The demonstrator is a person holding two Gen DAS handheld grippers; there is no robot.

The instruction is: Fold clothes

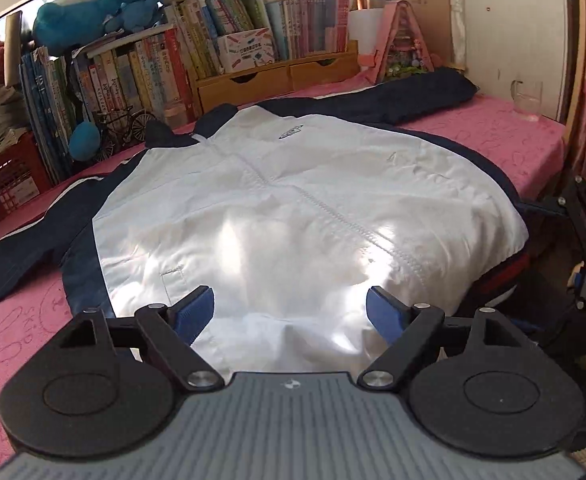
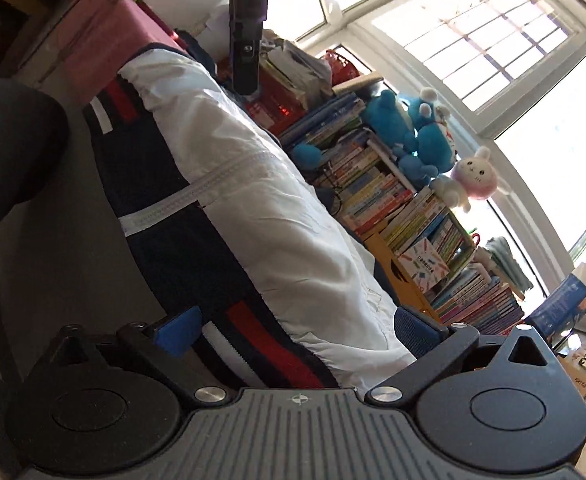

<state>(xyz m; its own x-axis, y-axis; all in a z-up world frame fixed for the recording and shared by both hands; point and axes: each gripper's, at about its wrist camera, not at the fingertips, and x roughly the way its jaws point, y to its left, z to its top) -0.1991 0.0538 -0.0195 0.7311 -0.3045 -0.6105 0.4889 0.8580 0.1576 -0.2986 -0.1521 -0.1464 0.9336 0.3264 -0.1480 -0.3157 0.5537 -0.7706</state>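
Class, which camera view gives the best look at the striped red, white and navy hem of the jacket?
The right wrist view: the striped hem runs close up along the jacket's lower edge, bands clearly visible. The left wrist view shows mainly the white front and catches only a small strip of the hem at the right edge.

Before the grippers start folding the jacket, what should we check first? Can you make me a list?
1. Jacket lies flat, front up, on the pink cloth: ok.
2. Zipper closed: ok as far as it shows.
3. Both sleeves spread out: the left sleeve and right sleeve lie out to the sides: ok.
4. Left gripper open, nothing pinched: ok.
5. Right gripper open, striped hem between its fingers but not pinched: ok.
6. Hem fully on the table: not ok, it hangs over the near edge.
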